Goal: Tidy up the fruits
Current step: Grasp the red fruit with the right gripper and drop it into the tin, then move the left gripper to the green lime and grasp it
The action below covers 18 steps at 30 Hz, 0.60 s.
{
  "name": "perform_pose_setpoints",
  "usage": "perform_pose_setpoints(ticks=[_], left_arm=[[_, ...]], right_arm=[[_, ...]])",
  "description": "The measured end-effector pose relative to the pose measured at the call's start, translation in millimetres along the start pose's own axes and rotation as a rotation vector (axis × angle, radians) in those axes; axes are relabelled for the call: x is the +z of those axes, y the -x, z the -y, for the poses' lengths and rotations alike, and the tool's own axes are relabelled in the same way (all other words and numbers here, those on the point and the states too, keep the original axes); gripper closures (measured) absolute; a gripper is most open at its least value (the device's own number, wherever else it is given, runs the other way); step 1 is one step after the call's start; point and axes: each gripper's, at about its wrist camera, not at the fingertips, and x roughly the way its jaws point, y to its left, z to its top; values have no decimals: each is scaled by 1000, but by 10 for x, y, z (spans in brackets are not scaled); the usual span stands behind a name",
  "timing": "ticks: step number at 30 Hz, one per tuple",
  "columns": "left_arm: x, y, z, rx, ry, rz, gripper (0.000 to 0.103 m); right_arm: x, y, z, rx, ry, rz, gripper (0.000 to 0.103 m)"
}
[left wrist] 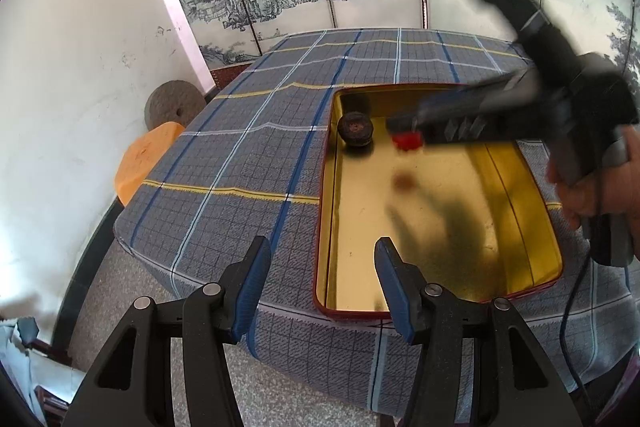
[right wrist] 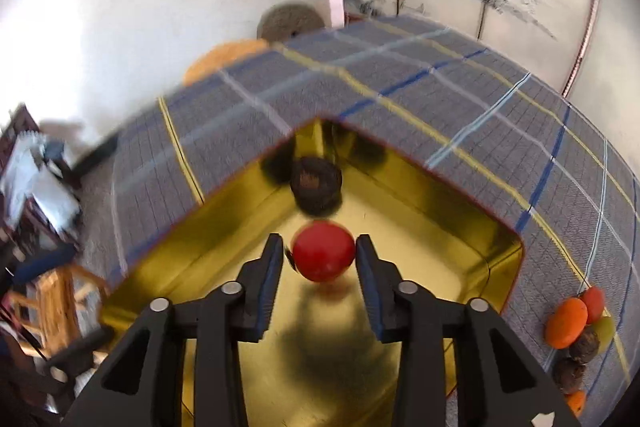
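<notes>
A gold tray [left wrist: 500, 187] with a red rim lies on the plaid tablecloth; it also shows in the right wrist view [right wrist: 460, 259]. A dark brown fruit [left wrist: 355, 128] sits in its far left corner, also seen in the right wrist view [right wrist: 316, 183]. My right gripper [right wrist: 320, 259] is shut on a red round fruit [right wrist: 323, 254] and holds it above the tray floor, close to the dark fruit. It shows blurred in the left wrist view [left wrist: 406, 135] with the red fruit [left wrist: 408, 141]. My left gripper [left wrist: 320, 283] is open and empty over the tray's near left edge.
A pile of fruits lies on the cloth right of the tray: orange ones [right wrist: 566, 323] and dark brown ones [right wrist: 584, 347]. An orange stool [left wrist: 146, 163] and a round stone [left wrist: 176, 105] stand by the white wall left of the table. A painted screen stands behind.
</notes>
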Motion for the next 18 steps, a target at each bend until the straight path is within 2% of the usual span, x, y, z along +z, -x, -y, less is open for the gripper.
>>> perform_pose_setpoints(ticks=[5,7,9,11,14,18], left_arm=[[5,-8,-18,5,3,-5,48],[6,6,-6,5,1,-4,48],[12,26,21,4,-5,-2,48],[19,59,66,5,-17,6,48],[43,112,164,-3,-43,12,48],[103,236,373,-52,-94,41,48]], right_arm=[[-23,650,124,7,-48,202,48],[-159,940,175,-10,-61,253,47],[-351,1213,240,-39,-69,291,41],[-693,1486,330,-118,-74,314,35],[-1175,1797,551,-244,-112,298,34],[-1883,2154,1105,-489,-221,223,32]])
